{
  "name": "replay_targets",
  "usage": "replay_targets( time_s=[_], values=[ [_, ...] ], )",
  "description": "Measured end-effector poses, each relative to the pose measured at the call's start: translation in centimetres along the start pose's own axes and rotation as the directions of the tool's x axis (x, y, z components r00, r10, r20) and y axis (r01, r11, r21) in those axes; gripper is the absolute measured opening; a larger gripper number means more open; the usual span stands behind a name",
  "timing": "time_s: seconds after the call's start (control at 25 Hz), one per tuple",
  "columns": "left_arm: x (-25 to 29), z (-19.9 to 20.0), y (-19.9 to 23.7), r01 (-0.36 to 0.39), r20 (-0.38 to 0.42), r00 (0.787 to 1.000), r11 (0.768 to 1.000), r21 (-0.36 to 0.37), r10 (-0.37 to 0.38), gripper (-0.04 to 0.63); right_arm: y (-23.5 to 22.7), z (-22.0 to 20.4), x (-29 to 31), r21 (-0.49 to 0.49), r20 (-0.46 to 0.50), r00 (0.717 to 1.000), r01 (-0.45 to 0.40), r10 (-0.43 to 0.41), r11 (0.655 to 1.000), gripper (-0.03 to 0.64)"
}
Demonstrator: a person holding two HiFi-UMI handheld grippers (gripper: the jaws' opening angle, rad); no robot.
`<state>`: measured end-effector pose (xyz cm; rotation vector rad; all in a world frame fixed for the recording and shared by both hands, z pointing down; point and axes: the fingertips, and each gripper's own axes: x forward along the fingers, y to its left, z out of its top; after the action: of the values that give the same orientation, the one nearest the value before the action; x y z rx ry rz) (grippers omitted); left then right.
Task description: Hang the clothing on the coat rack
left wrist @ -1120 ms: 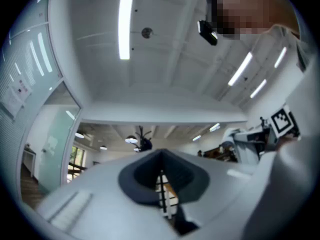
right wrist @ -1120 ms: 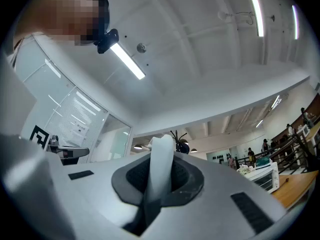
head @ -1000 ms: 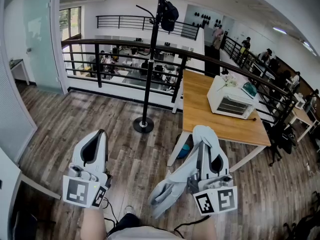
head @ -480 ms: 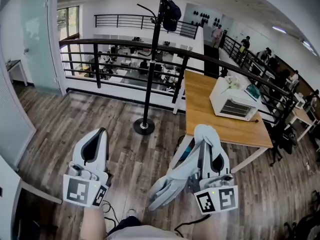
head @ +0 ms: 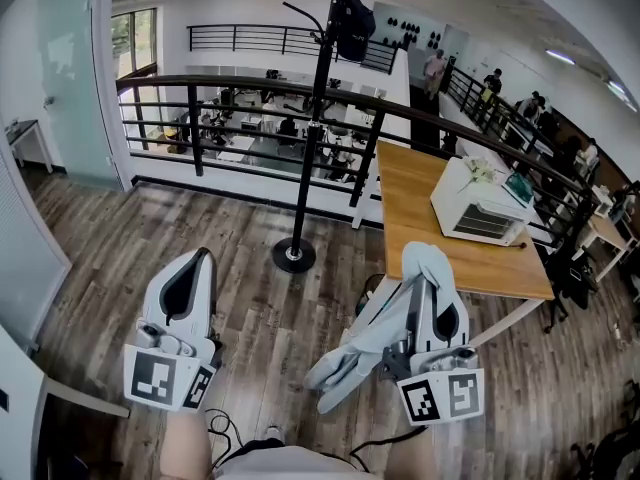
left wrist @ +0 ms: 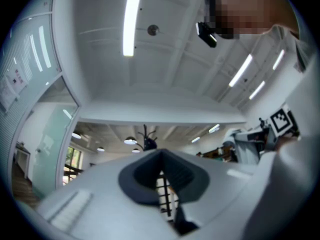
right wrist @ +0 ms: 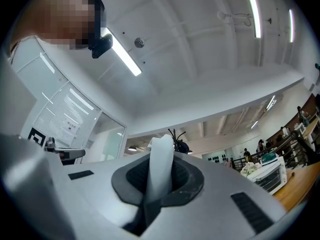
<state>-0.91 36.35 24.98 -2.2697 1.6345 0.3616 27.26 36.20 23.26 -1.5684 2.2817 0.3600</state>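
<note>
Head view: right tongs (head: 427, 264) clamp pale garment (head: 352, 360).

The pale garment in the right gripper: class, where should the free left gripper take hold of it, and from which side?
Probably best to grip the loose lower fold of the garment, which droops left of the right gripper toward the empty left gripper. Come from the left, jaws across the edge: that end hangs free, while the top is pinched already.

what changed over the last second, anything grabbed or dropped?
Little. The view edged toward the coat rack, and both grippers sit slightly higher in frame. Nothing was grabbed or let go: the right gripper stays shut on the pale garment, and the left gripper stays empty.
</note>
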Motion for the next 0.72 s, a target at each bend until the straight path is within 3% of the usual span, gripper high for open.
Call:
replay_targets(
  time_s=[0.4,0.72],
  values=[
    [1.0,-2.5,4.9,0.004,-0.013,1.0,1.0,-0.03,-0.004,0.006,1.4,-1.7,3.0,-0.007,0.001,0.999,0.049,-0.049,0.999,0.005],
    [4.6,-5.2,6.9,-0.006,-0.034,0.999,0.999,-0.044,0.004,0.006,0.3,-3.7,7.0,0.009,0.002,0.999,0.039,-0.039,0.999,0.005]
  ],
)
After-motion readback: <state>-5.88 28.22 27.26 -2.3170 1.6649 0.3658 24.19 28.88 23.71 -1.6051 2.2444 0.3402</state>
